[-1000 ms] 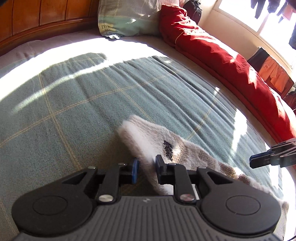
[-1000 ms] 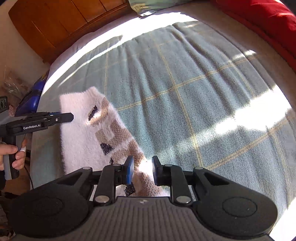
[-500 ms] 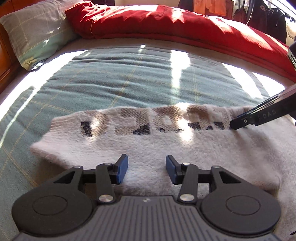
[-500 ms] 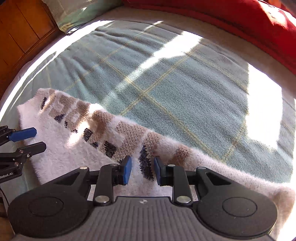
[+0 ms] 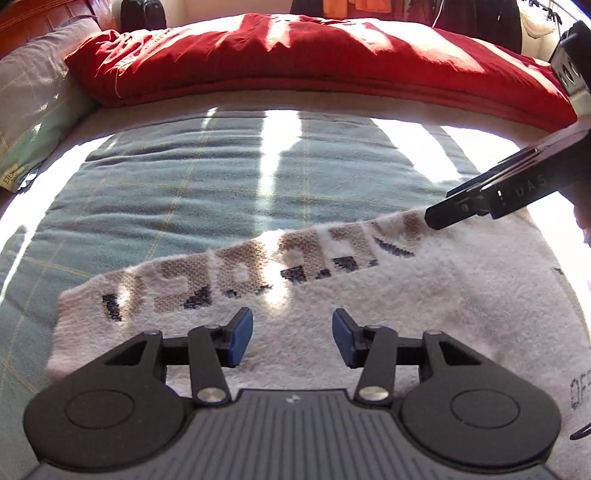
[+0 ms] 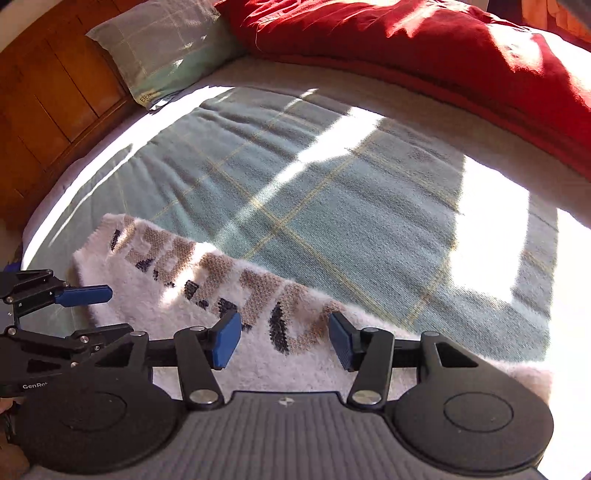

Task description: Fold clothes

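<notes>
- White fuzzy sweater [image 5: 424,306] with tan and dark knit lettering lies flat across the lower half of both frames, on the green plaid blanket [image 5: 221,192]
- Left gripper [image 5: 292,341] at bottom centre, jaws wide apart, holding nothing
- Right gripper [image 6: 284,341] likewise spread, empty, over the sweater's edge
- Red duvet [image 5: 314,55] along the top, pillow [image 6: 166,44] upper left

A bed [image 6: 332,221] fills the room ahead of the left claw [image 5: 292,341], spread with a teal blanket [image 5: 184,199] crossed by thin yellow lines. Hard sunlight falls across it in bright bands. Beyond the blanket, far ahead of the claw, lies a rumpled red duvet [image 5: 314,62]. To the far left a grey-green checked pillow [image 6: 166,48] leans against a wooden headboard [image 6: 48,110]. Dark and orange clothes [image 5: 369,5] hang behind the duvet.
</notes>
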